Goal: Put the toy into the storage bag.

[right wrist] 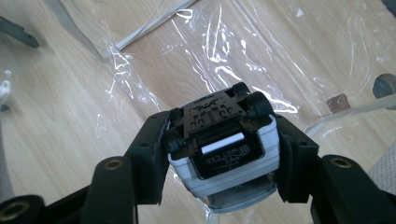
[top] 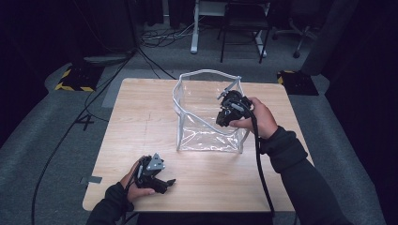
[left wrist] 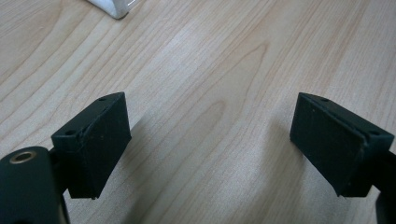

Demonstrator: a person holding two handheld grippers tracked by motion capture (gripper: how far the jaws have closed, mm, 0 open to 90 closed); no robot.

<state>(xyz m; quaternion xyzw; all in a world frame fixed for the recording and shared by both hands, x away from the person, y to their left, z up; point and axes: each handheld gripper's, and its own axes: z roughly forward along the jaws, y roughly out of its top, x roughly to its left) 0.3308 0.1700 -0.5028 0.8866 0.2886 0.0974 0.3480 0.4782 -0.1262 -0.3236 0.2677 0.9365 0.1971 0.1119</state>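
The toy car (right wrist: 223,147) sits between the two black jaws of the right hand-held gripper (right wrist: 223,154), which press on its white sides, so the car is gripped firmly. It is turned over, with its dark underside and small black wheels facing the camera; probably it was taken by the body because the flat sides give the pads a better hold than the wheels would.

In the high view, the right hand-held gripper (top: 231,110) is at the open top of a clear plastic bag (top: 206,115), near its right wall. The bag stands upright on the tabletop (top: 141,126) with its white-edged mouth wide open, which lets a thing go in from above. I judge that the car is being lowered into the bag. Through the clear plastic the wood shows below the car.

The left hand-held gripper (top: 159,180) rests low at the near left part of the tabletop, well apart from the bag. Its jaws stand wide with nothing between them, only bare wood, so it seems to wait.
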